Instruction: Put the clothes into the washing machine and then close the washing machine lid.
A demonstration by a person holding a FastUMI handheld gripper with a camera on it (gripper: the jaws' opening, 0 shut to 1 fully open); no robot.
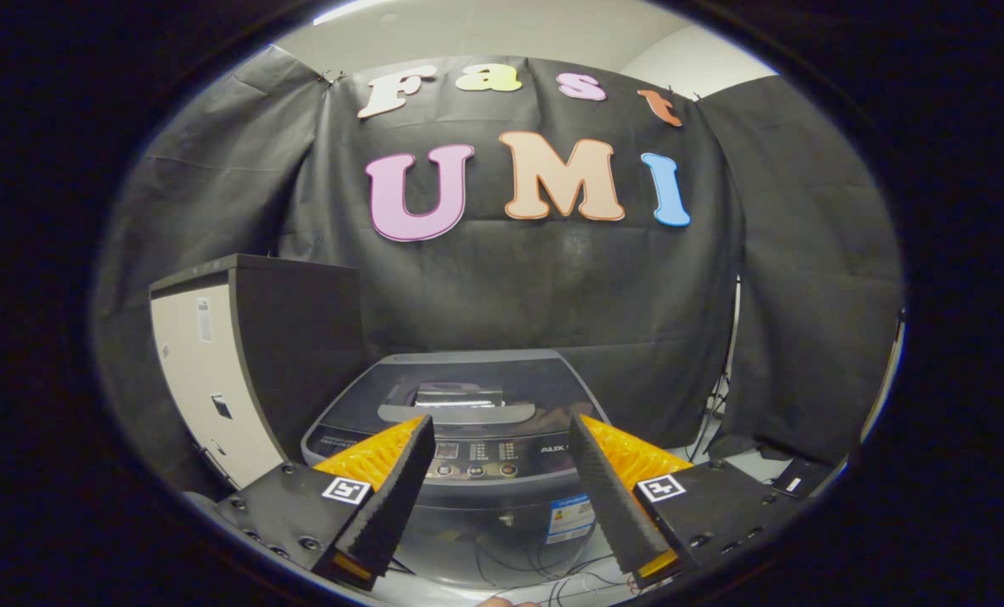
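While the jaws of the gripper (497,497) stand wide apart and empty, the washing machine (476,438) sits straight ahead beyond them, its lid (468,384) apparently down; no clothes identifiable.

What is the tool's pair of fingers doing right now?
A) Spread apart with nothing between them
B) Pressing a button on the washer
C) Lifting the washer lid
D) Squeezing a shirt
A: the tool has its fingers spread wide and holding nothing, with the washing machine seen beyond the gap.
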